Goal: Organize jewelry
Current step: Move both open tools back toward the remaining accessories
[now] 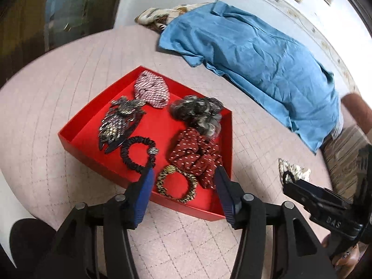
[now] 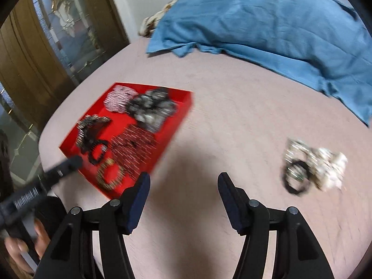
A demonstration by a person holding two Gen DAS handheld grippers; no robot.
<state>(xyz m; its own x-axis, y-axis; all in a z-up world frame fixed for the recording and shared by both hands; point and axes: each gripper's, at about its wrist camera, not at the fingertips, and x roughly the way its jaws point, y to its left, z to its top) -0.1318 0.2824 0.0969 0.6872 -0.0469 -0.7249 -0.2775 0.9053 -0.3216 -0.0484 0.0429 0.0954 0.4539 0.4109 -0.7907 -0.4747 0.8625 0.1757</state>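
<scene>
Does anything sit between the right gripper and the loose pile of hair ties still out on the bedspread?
Nothing visible does. The right gripper has its jaws open over bare bedspread, and the loose pile lies apart on that side, outside the red tray.

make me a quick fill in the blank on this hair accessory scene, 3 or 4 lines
1. The scrunchies and hair ties are gathered in a tray coloured ____.
2. The big cloth lying on the bed is ____.
3. Both the left gripper and the right gripper have their fingers ____.
4. The pale scrunchie with a black hair tie lies ____ the tray.

Missing words: red; blue; open; outside
</scene>
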